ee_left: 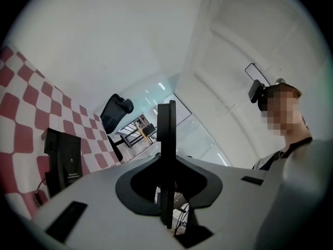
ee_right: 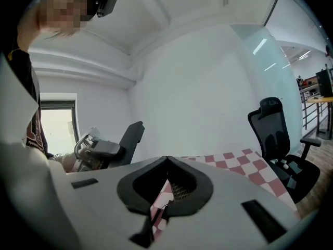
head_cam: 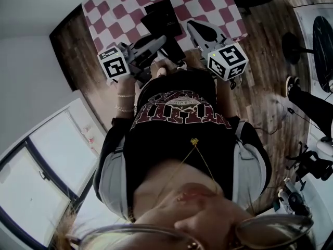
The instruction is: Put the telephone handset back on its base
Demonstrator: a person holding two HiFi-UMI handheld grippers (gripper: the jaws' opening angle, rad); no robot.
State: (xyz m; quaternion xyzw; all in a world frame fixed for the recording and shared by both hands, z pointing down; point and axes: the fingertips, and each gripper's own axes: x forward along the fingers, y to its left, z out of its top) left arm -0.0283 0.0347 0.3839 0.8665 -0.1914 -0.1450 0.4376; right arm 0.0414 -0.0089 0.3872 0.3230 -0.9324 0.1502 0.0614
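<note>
The black telephone base (head_cam: 162, 15) lies on the red-and-white checkered table (head_cam: 208, 4); in the left gripper view the base (ee_left: 63, 160) sits low at the left. My left gripper (head_cam: 162, 41) is held up over the table's near edge, shut on a flat black handset (head_cam: 176, 51). That handset (ee_left: 166, 129) stands edge-on between the jaws of the left gripper (ee_left: 167, 165). In the right gripper view the handset (ee_right: 128, 139) juts up from the left gripper. My right gripper (head_cam: 191, 25), beside it on the right, is shut (ee_right: 166, 159) with nothing in it.
A black office chair (ee_right: 278, 139) stands past the table's far right corner, and another chair (ee_left: 117, 111) shows beyond the table in the left gripper view. The person holding the grippers (head_cam: 177, 113) stands on a wooden floor (head_cam: 260, 61) close to the table's edge.
</note>
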